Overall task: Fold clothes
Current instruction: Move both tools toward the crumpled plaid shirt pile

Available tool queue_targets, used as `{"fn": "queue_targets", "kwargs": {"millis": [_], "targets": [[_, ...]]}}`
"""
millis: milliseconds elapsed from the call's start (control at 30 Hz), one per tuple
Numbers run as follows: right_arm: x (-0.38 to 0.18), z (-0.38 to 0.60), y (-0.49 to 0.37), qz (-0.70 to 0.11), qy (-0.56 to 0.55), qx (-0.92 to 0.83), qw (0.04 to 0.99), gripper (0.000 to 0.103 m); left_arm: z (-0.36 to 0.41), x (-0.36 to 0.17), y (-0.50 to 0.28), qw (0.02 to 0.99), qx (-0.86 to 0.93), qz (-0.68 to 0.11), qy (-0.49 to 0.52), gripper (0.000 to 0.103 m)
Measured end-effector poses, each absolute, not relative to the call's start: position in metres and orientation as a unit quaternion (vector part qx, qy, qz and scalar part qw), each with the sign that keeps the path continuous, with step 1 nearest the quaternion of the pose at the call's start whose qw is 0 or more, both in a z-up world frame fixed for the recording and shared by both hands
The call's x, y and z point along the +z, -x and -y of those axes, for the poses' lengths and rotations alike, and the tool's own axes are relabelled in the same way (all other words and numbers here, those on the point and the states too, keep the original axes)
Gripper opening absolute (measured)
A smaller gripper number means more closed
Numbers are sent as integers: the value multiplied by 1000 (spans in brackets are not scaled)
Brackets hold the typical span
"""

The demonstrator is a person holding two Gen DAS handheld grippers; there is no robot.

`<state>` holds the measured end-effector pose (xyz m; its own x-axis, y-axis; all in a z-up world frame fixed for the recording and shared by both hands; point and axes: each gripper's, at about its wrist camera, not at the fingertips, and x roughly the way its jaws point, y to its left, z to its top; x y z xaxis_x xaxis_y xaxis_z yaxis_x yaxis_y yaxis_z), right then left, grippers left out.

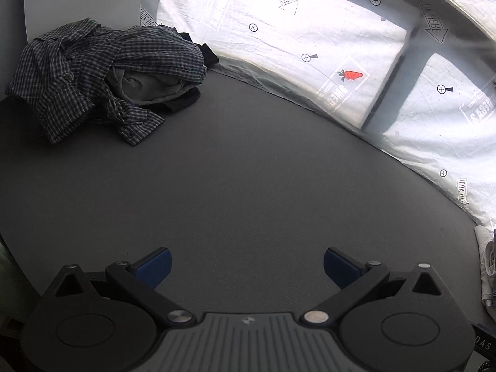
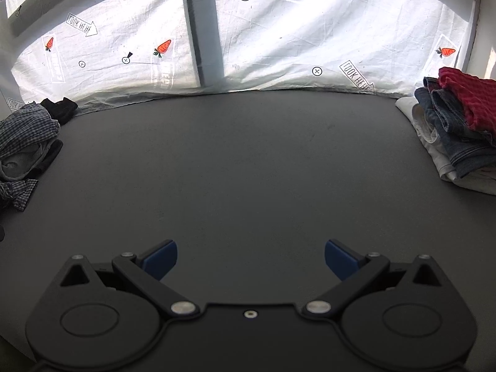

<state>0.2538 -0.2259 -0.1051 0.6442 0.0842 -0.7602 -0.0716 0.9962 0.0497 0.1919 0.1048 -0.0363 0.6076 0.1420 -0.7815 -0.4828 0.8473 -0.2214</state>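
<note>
A heap of unfolded clothes lies at the far left of the dark grey table (image 1: 248,170): a crumpled checked shirt (image 1: 93,71) on top, a grey garment (image 1: 145,86) and a black one (image 1: 204,52) under it. The right wrist view shows the same heap (image 2: 24,142) at its left edge. At the right edge sits a folded stack (image 2: 455,130): red cloth (image 2: 471,99) over blue jeans over white cloth. My left gripper (image 1: 246,268) is open above bare table, well short of the heap. My right gripper (image 2: 251,260) is open too, with nothing between its blue pads.
A white printed sheet (image 2: 279,40) with carrot pictures and "look here" arrows hangs along the table's far edge, in front of a window frame post (image 2: 201,31). A bit of white cloth (image 1: 488,263) shows at the right edge of the left wrist view.
</note>
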Motion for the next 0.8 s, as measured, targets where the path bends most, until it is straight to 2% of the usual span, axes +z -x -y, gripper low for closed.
{"fn": "queue_targets", "kwargs": {"millis": [100,267,500,667,733,800], "targets": [[-112,206,-265,-425,2,45,904,103,-136,-46,-204,862,184,-411,231,103],[-118,156,-289,-425,5,37,905,103,-203,-58,-230,862,201,-425,191,103],[-119,47,-329,-407,35,63,911,103,-327,-67,-244,848,265,-394,234,102],[-117,-37,-364,-413,-19,131,901,101,-422,-72,-238,827,333,-361,273,101],[-122,-65,-386,-433,-68,154,886,96,-458,-75,-238,820,355,-349,282,100],[-132,-90,-409,-461,-120,187,859,84,-488,-78,-240,813,372,-343,287,96]]}}
